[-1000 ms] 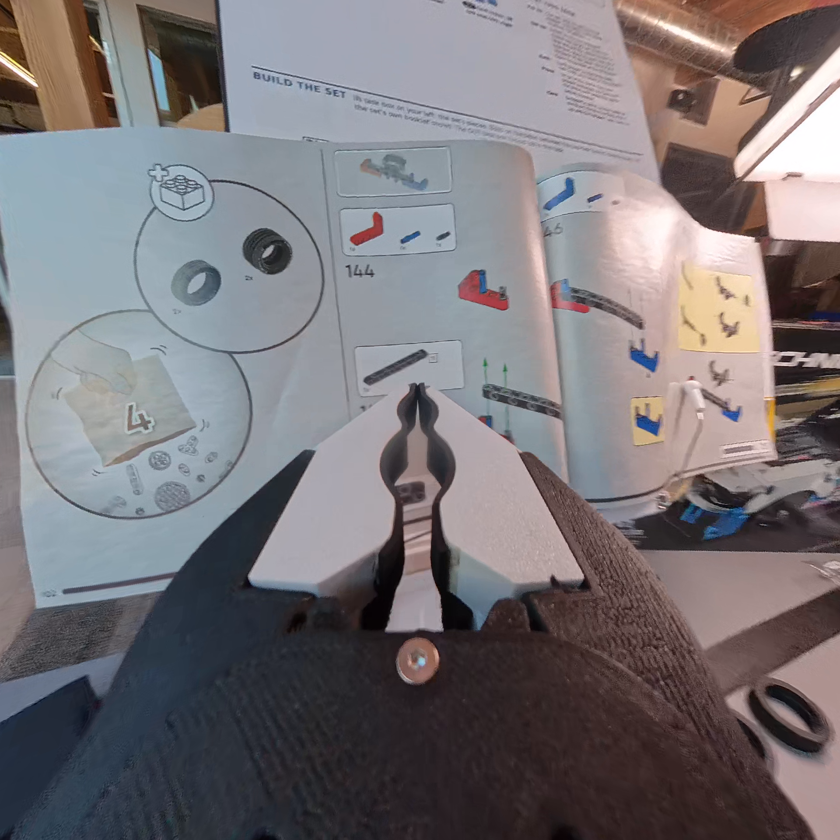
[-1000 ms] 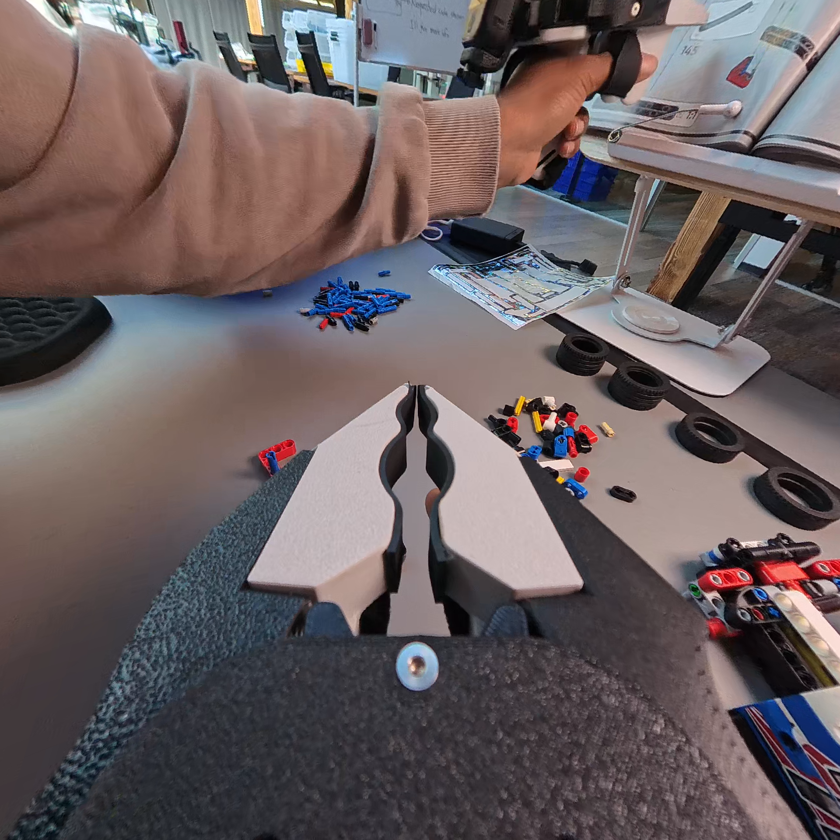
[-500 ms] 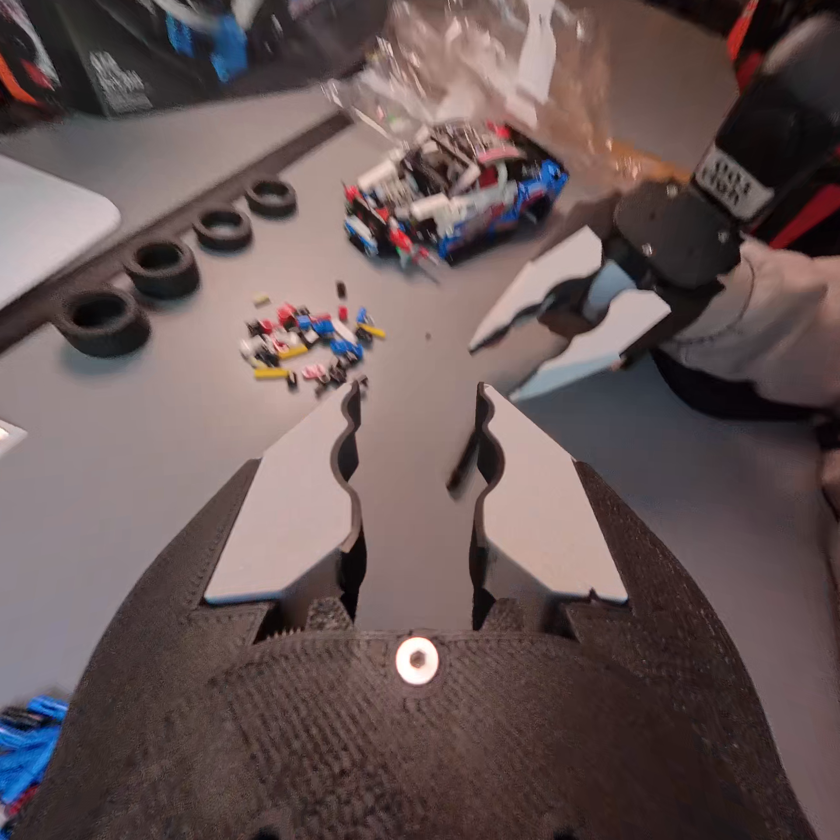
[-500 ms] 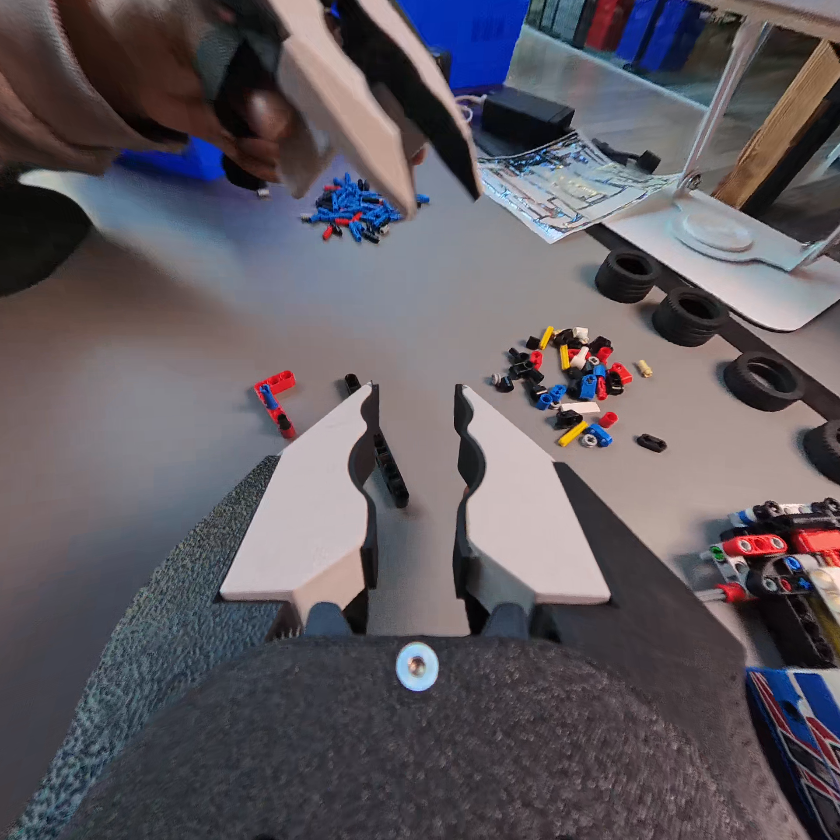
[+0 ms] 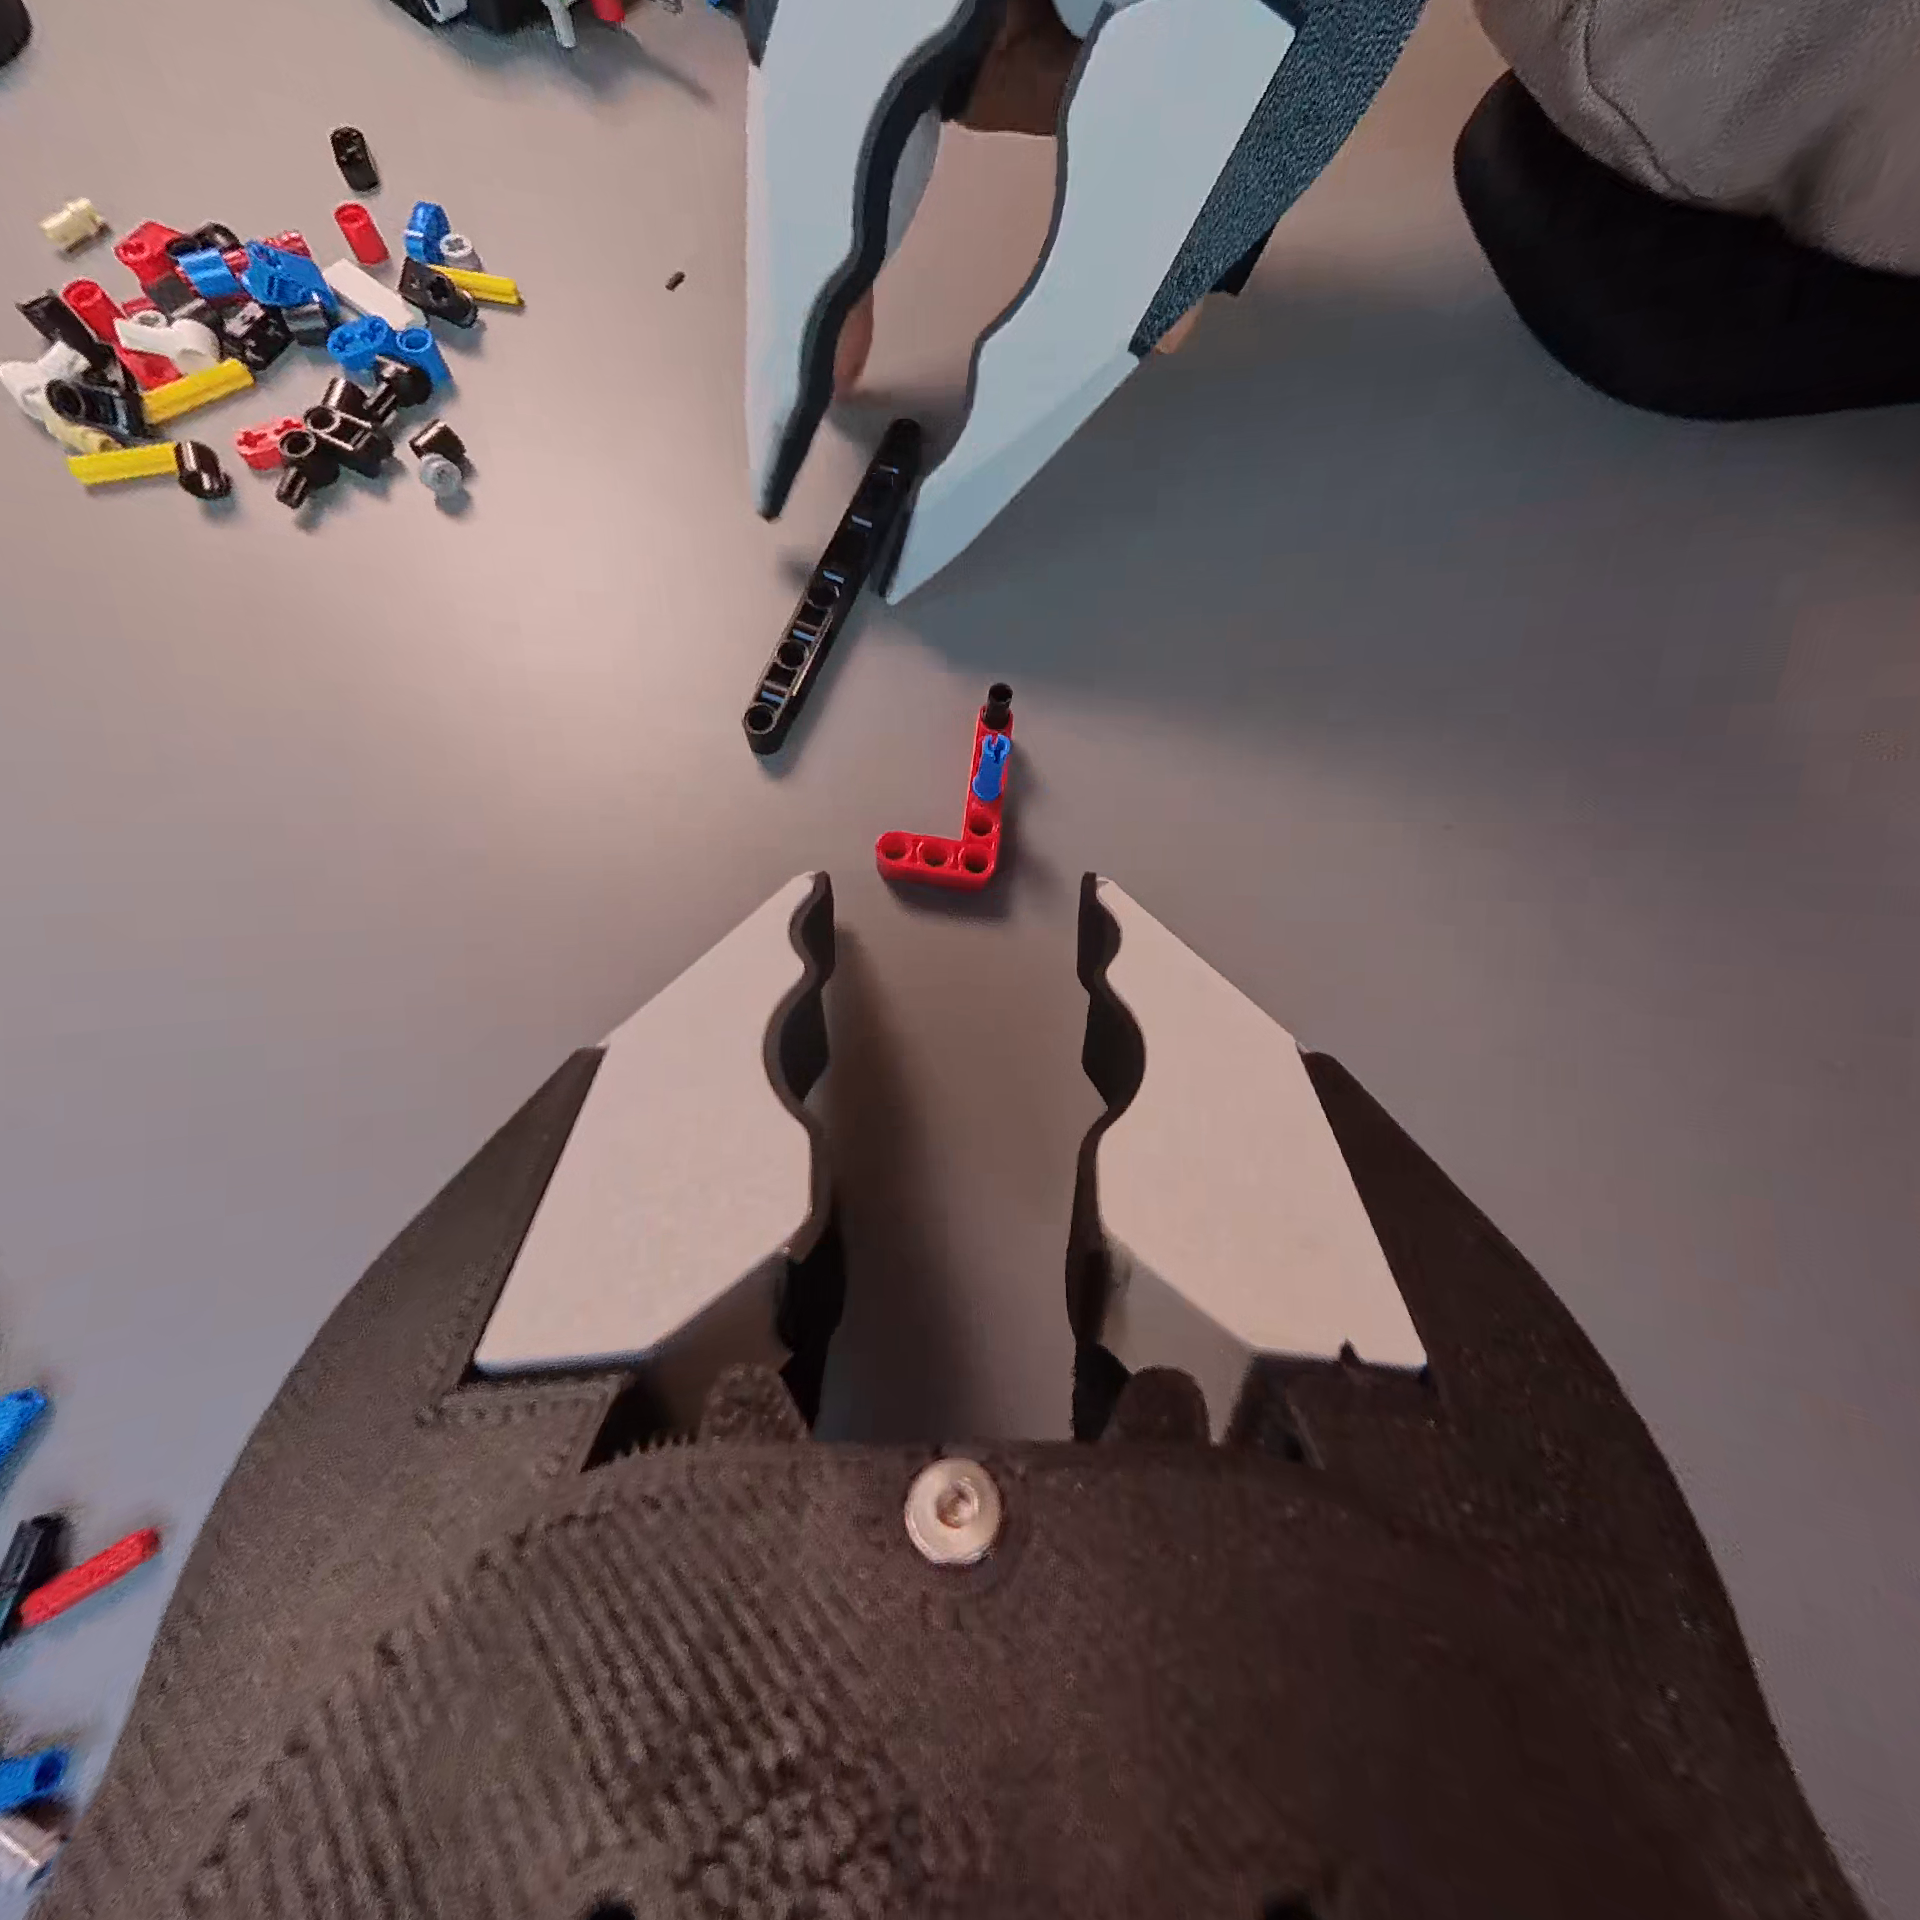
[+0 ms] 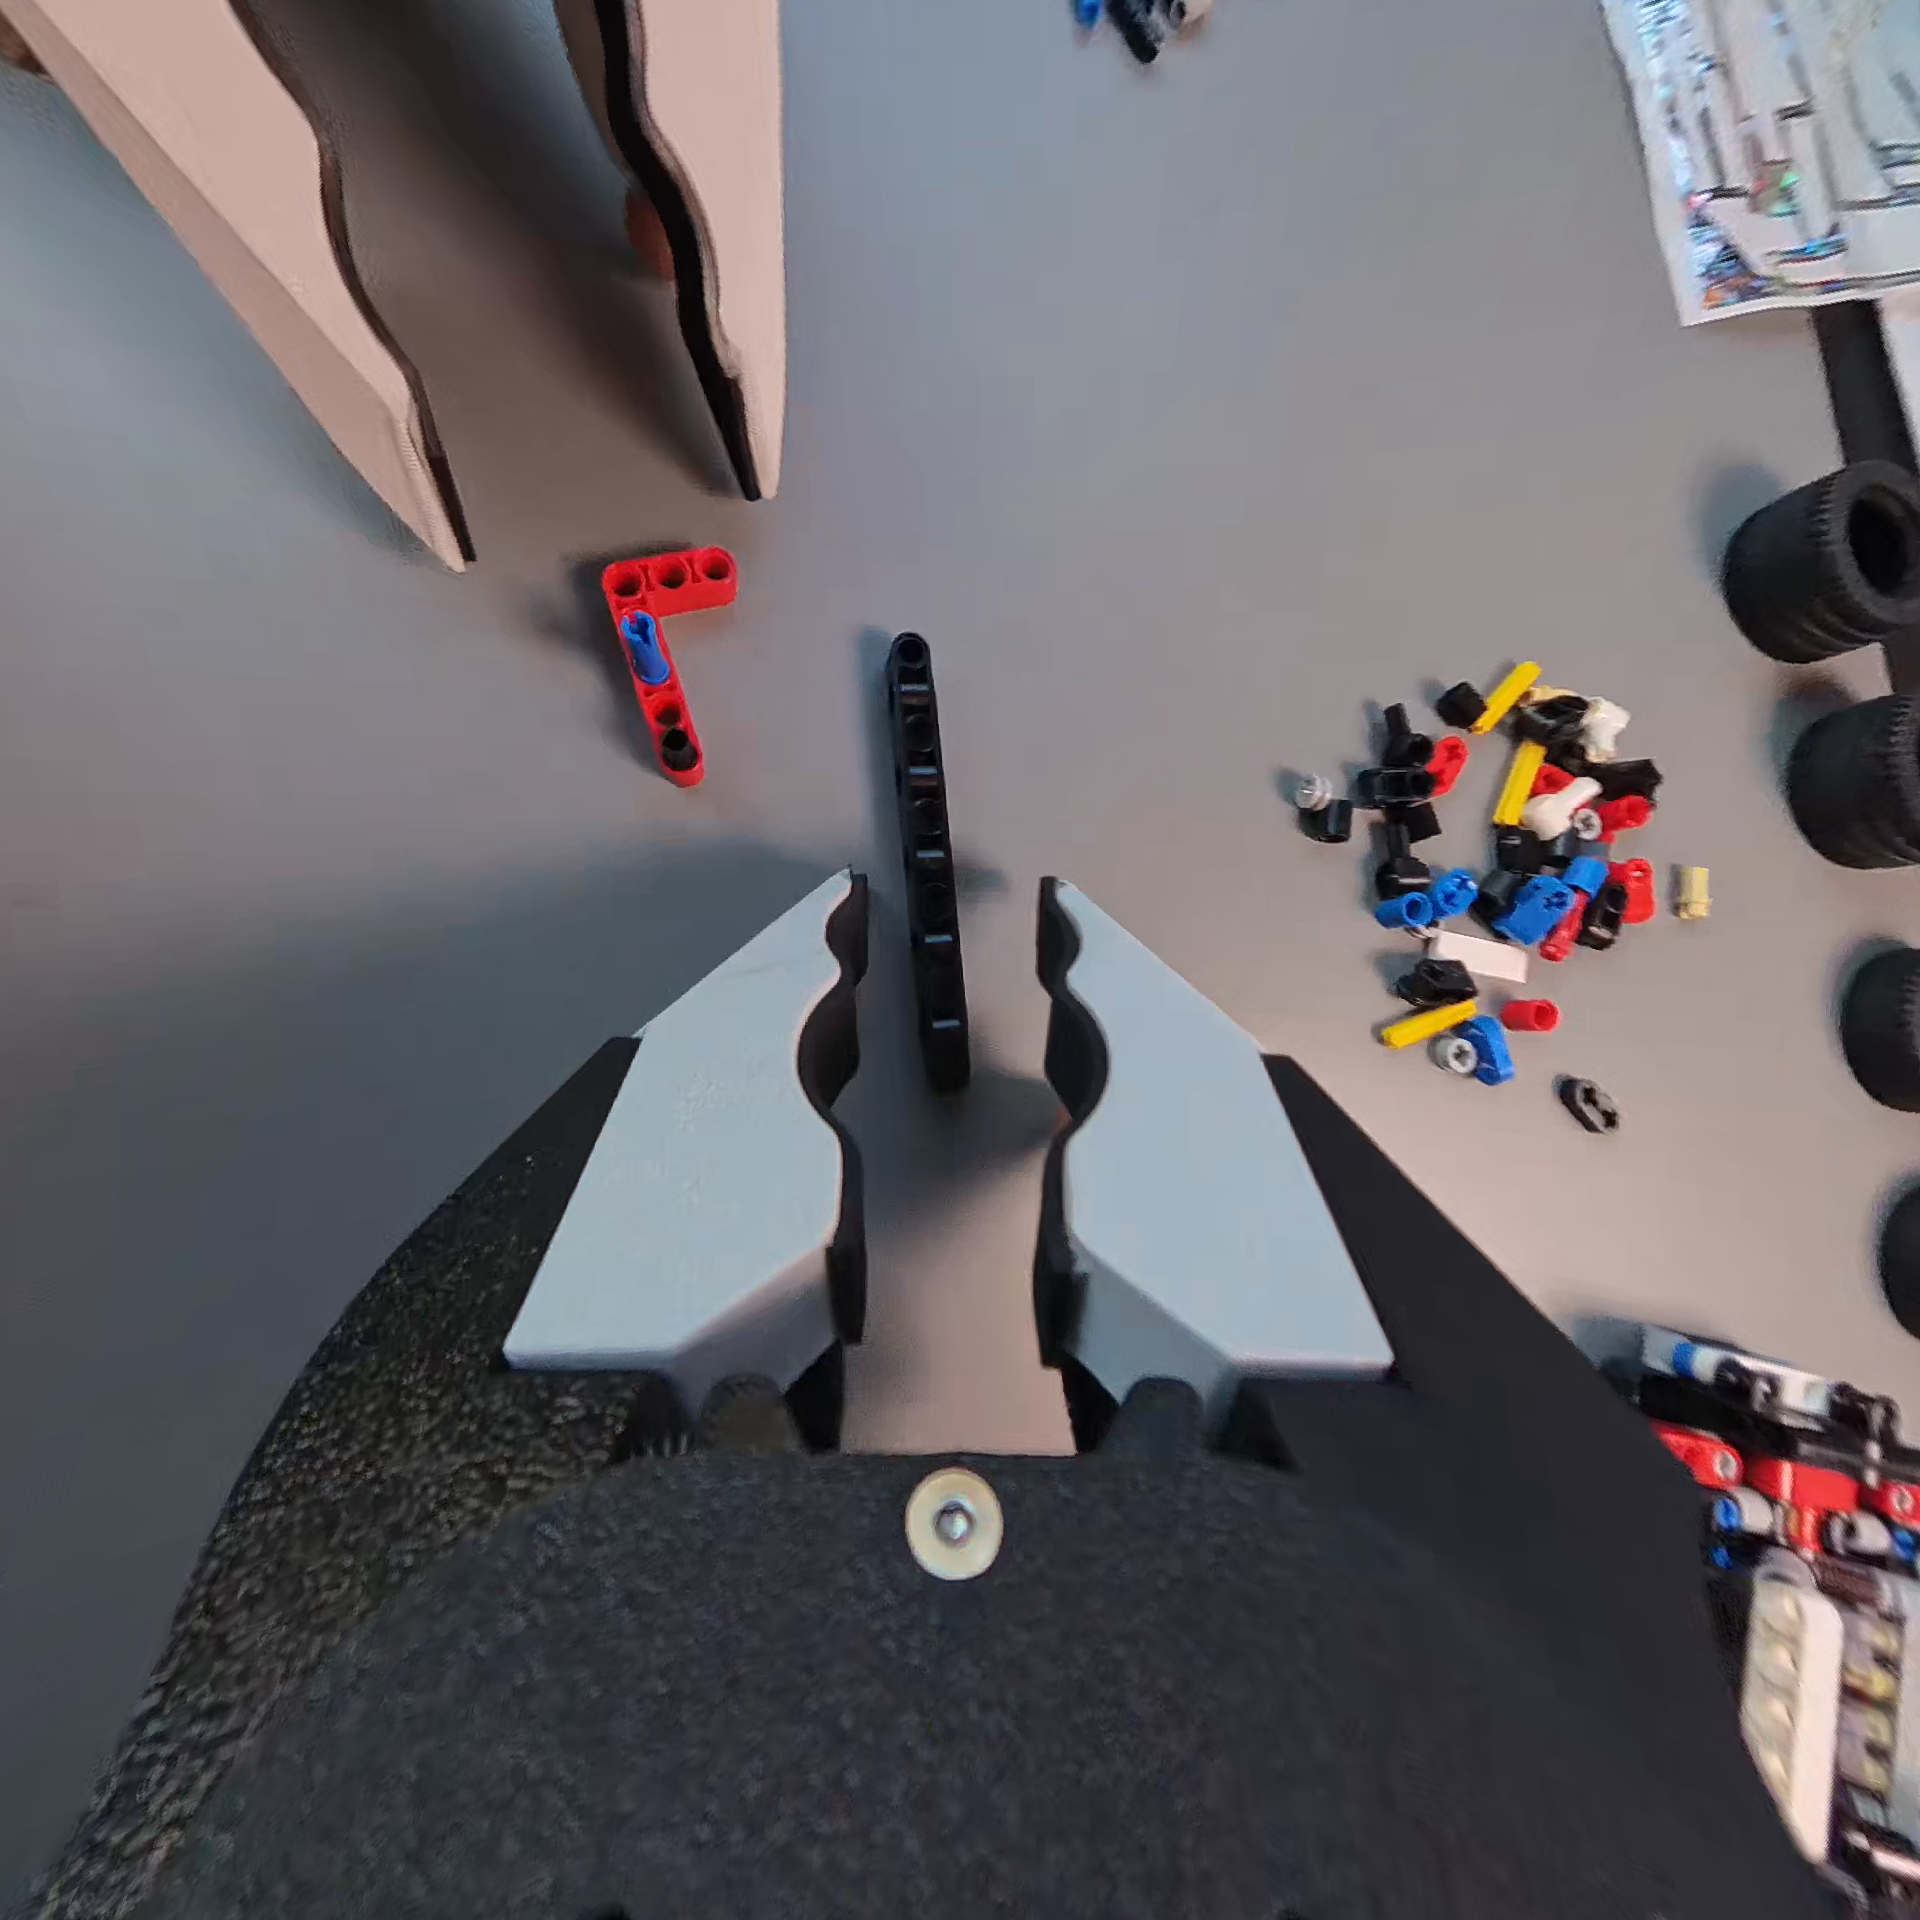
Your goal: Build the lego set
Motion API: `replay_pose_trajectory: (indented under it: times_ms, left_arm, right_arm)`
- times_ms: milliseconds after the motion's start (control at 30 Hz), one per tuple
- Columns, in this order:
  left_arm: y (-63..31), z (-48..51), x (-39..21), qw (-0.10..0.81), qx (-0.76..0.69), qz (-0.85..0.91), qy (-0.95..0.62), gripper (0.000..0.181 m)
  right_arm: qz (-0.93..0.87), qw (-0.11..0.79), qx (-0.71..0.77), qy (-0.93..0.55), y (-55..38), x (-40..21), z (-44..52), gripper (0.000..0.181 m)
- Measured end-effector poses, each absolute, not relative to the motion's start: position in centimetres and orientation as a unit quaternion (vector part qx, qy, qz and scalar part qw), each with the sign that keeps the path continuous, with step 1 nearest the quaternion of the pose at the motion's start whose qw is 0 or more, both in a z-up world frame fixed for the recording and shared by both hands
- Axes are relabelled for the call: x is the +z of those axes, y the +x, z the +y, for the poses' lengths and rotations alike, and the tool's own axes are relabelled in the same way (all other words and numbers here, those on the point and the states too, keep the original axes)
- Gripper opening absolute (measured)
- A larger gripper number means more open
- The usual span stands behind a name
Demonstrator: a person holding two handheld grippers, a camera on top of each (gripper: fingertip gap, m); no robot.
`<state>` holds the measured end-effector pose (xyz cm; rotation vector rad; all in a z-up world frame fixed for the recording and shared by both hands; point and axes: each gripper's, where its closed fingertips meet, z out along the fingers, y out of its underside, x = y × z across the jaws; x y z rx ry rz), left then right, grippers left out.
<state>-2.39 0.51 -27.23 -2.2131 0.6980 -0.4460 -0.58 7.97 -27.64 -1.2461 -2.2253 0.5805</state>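
Observation:
A red L-shaped beam (image 5: 940, 852) with a blue pin (image 5: 990, 769) and a black pin at its far end lies on the grey table, just beyond my open left gripper (image 5: 954, 883). It also shows in the right wrist view (image 6: 665, 644). A long black beam (image 6: 925, 831) lies flat on the table, its near end between the fingers of my open right gripper (image 6: 951, 881), not gripped. In the left wrist view the black beam (image 5: 831, 603) runs under the right gripper (image 5: 831, 551). The left gripper (image 6: 611, 528) shows at the top of the right wrist view.
A pile of small mixed parts (image 6: 1517, 862) lies right of the black beam, also in the left wrist view (image 5: 239, 343). Black tyres (image 6: 1829, 571) line the right edge. A part-built car (image 6: 1808, 1558) sits at the lower right. A printed sheet (image 6: 1766, 156) lies at the top right. My hands' fingertips stand some 8 cm from each other.
My left gripper swung down from the instruction booklet to the table and opened near the red beam. My right gripper opened and came down around the black beam.

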Motion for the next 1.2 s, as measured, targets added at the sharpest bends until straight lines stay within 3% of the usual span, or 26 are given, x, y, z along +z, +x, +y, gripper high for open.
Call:
replay_pose_trajectory:
  times_ms: [33,67,167,233,267,300,400,567,800,1200]
  left_arm:
    - [-2.3,0.8,-27.4,0.378,-0.173,0.276,-0.867,0.045]
    - [-2.2,1.0,-27.5,0.379,-0.17,0.279,-0.866,0.041]
    - [-2.3,1.3,-27.6,0.391,-0.146,0.296,-0.859,0.021]
    - [-2.3,1.1,-27.7,0.394,-0.14,0.306,-0.855,0.019]
    - [-2.4,1.0,-27.7,0.394,-0.137,0.307,-0.855,0.004]
    - [-2.4,0.9,-27.6,0.397,-0.134,0.306,-0.855,0.006]
    - [-2.4,0.4,-27.5,0.396,-0.142,0.303,-0.855,0.033]
    - [-1.5,0.4,-24.6,0.46,-0.183,0.31,-0.812,0.04]
    - [-1.4,1.9,-26.4,0.409,-0.169,0.398,-0.804,0.057]
    - [-0.5,-0.9,-27.9,0.348,-0.183,0.438,-0.808,0.042]
  right_arm:
    - [-0.823,0.256,0.224,-0.455,-0.9,-27.7,7.5,0.013]
    - [-0.828,0.253,0.224,-0.448,-0.9,-27.8,7.2,0.006]
    - [-0.844,0.24,0.236,-0.418,0.0,-27.6,6.1,0.005]
    - [-0.839,0.237,0.269,-0.41,0.6,-26.8,5.4,0.005]
    - [-0.836,0.233,0.287,-0.406,1.0,-26.4,5.1,0.006]
    - [-0.834,0.228,0.305,-0.4,1.4,-25.9,4.7,0.006]
    - [-0.829,0.227,0.327,-0.393,2.0,-25.0,4.2,0.005]
    - [-0.836,0.217,0.327,-0.382,2.0,-25.2,2.8,0.005]
    - [-0.849,0.176,0.329,-0.373,3.2,-25.3,1.2,0.006]
    - [-0.857,0.164,0.251,-0.42,3.1,-27.6,2.6,0.006]
